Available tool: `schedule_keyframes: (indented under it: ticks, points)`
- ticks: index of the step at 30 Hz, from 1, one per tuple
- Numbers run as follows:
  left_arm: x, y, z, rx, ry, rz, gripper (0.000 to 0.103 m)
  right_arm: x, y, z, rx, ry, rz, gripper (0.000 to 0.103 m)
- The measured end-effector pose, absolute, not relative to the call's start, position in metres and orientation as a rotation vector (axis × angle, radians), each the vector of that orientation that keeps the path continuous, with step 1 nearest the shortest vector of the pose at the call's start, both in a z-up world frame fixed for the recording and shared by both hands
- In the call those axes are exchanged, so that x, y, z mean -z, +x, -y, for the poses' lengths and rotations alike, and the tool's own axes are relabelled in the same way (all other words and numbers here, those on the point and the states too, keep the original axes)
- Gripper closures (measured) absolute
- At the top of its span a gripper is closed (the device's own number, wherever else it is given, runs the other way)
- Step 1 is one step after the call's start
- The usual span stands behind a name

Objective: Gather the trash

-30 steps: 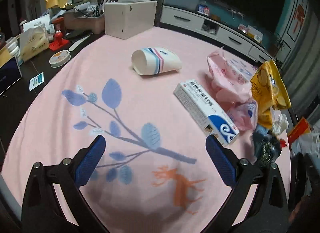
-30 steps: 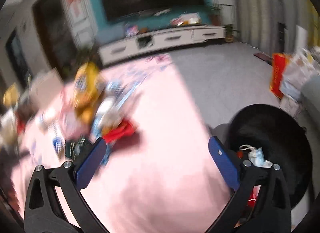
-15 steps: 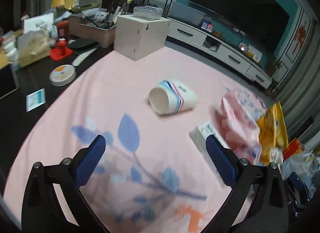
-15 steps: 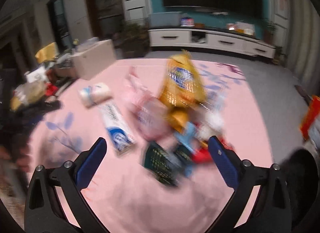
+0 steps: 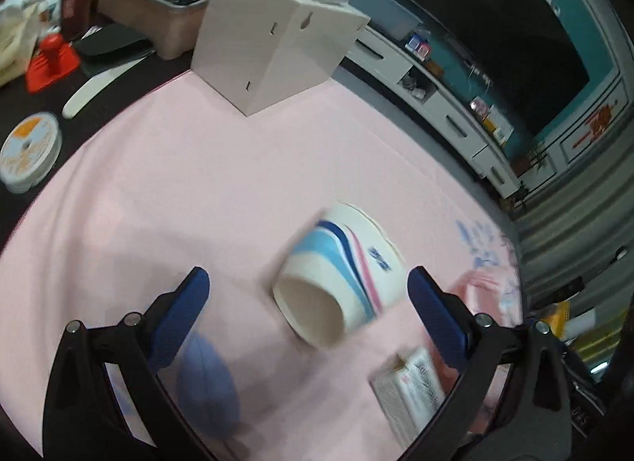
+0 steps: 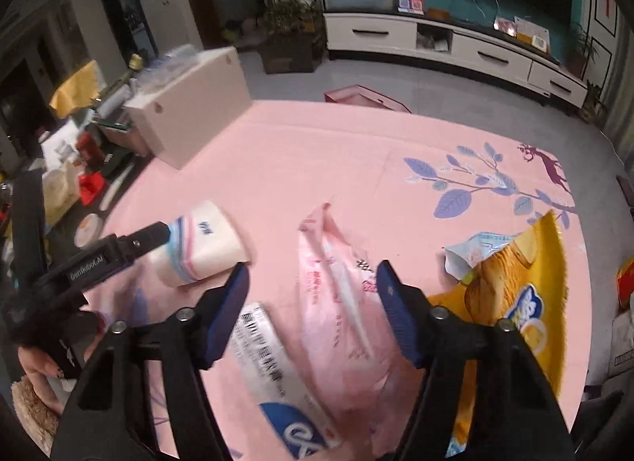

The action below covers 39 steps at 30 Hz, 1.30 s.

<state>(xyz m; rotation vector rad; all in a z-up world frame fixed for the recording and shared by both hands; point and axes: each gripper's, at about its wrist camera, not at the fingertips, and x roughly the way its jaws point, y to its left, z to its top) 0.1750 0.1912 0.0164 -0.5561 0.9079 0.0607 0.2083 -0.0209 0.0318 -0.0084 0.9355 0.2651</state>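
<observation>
While poised over the pink tablecloth (image 6: 317, 152):
Left gripper (image 5: 305, 294): spread wide around tipped paper cup (image 5: 340, 282), not touching.
Right gripper (image 6: 311, 286): closing, pink wrapper (image 6: 337, 286) between jaws (no contact seen).
Medicine box (image 6: 273, 378): lay beside wrapper.

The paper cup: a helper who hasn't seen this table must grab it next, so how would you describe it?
On the pink tablecloth, look left of the trash pile, toward the white box. The paper cup lies on its side there, apart from the flat pink wrapper and the medicine carton. It alone is round and white, with blue and pink stripes.
</observation>
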Motion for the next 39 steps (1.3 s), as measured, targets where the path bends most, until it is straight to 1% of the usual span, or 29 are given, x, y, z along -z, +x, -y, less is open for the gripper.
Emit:
schedule_keyframes:
  ticks: [1, 2, 3, 4, 5, 6, 7, 8, 9, 10, 12, 13, 14, 16, 18, 22, 25, 29, 33, 39]
  points:
    - [-0.013, 0.180, -0.192, -0.065, -0.562, -0.913, 0.003, -0.028, 0.211, 0.024, -0.265, 0.003, -0.944, 0.046]
    - [-0.008, 0.183, -0.194, -0.048, -0.608, -0.913, 0.003, -0.025, 0.211, 0.026, -0.269, 0.011, -0.950, 0.053]
    - [-0.004, 0.185, -0.195, -0.022, -0.645, -0.921, 0.003, -0.021, 0.214, 0.027, -0.275, 0.013, -0.959, 0.063]
    - [0.001, 0.189, -0.194, 0.009, -0.672, -0.940, 0.004, -0.018, 0.216, 0.026, -0.277, 0.007, -0.968, 0.069]
    - [-0.001, 0.190, -0.193, 0.004, -0.655, -0.927, 0.004, -0.016, 0.216, 0.026, -0.274, -0.001, -0.974, 0.081]
    - [-0.003, 0.191, -0.190, -0.008, -0.616, -0.914, 0.004, -0.014, 0.216, 0.027, -0.273, -0.002, -0.973, 0.087]
    - [-0.003, 0.193, -0.187, 0.001, -0.601, -0.912, 0.007, -0.015, 0.216, 0.028, -0.275, 0.002, -0.969, 0.088]
    - [-0.001, 0.194, -0.185, 0.015, -0.608, -0.919, 0.012, -0.015, 0.215, 0.029, -0.280, 0.009, -0.959, 0.092]
    - [0.001, 0.194, -0.183, 0.018, -0.608, -0.919, 0.012, -0.015, 0.214, 0.031, -0.284, 0.018, -0.955, 0.096]
    - [0.001, 0.194, -0.179, 0.000, -0.579, -0.911, 0.023, -0.015, 0.213, 0.032, -0.289, 0.030, -0.956, 0.096]
    - [0.001, 0.195, -0.169, -0.007, -0.517, -0.919, 0.035, -0.016, 0.212, 0.034, -0.308, 0.057, -0.959, 0.097]
    - [0.003, 0.197, -0.167, 0.019, -0.530, -0.926, 0.039, -0.017, 0.209, 0.034, -0.314, 0.062, -0.957, 0.097]
    - [0.004, 0.196, -0.167, 0.025, -0.562, -0.927, 0.046, -0.018, 0.207, 0.033, -0.317, 0.064, -0.952, 0.097]
    - [0.005, 0.194, -0.169, 0.027, -0.607, -0.933, 0.050, -0.022, 0.199, 0.033, -0.326, 0.075, -0.942, 0.098]
    - [0.003, 0.191, -0.169, 0.043, -0.625, -0.952, 0.051, -0.028, 0.191, 0.037, -0.334, 0.092, -0.933, 0.098]
    - [-0.022, 0.165, -0.161, -0.020, -0.556, -0.912, 0.058, -0.046, 0.168, 0.046, -0.362, 0.136, -0.900, 0.098]
    - [-0.039, 0.140, -0.155, -0.019, -0.575, -0.877, 0.058, -0.060, 0.142, 0.056, -0.375, 0.164, -0.864, 0.098]
    - [-0.061, 0.096, -0.137, -0.042, -0.531, -0.833, 0.058, -0.070, 0.100, 0.071, -0.392, 0.178, -0.840, 0.098]
    - [-0.067, 0.049, -0.122, -0.018, -0.549, -0.796, 0.058, -0.070, 0.060, 0.088, -0.377, 0.169, -0.815, 0.098]
    - [-0.062, -0.024, -0.097, 0.025, -0.629, -0.747, 0.058, -0.054, 0.011, 0.118, -0.329, 0.179, -0.812, 0.098]
